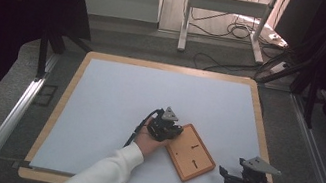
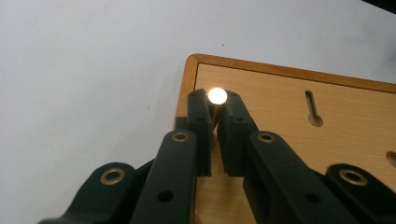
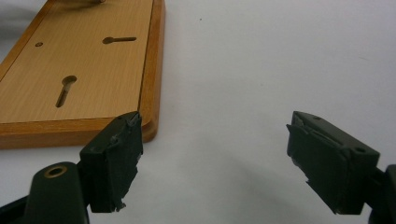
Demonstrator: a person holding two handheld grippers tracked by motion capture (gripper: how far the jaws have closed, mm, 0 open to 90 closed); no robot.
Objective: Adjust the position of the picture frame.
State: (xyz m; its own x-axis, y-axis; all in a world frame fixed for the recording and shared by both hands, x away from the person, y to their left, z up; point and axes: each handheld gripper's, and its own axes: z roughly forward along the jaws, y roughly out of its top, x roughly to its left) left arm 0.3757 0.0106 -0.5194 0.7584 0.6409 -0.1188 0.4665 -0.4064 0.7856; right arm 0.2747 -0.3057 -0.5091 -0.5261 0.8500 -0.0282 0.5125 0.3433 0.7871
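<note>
A wooden board (image 1: pixel 191 152) with keyhole slots (image 1: pixel 194 163) lies flat on the white mat, right of centre. My left gripper (image 1: pixel 175 130) is at the board's upper-left corner. In the left gripper view its jaws (image 2: pixel 216 103) are shut on a small pin with a bright round head (image 2: pixel 217 95), which stands at the corner of the board (image 2: pixel 289 112). My right gripper (image 1: pixel 227 178) rests near the table's front right edge, open, nothing between its fingers (image 3: pixel 215 140). The board (image 3: pixel 88 70) lies just left of its left jaw.
The white mat (image 1: pixel 118 104) covers a table with a wooden rim (image 1: pixel 57 118). Behind the table stand a metal frame (image 1: pixel 186 19) and loose cables (image 1: pixel 232 30) on the floor. A white sleeve (image 1: pixel 100 177) comes in from the bottom.
</note>
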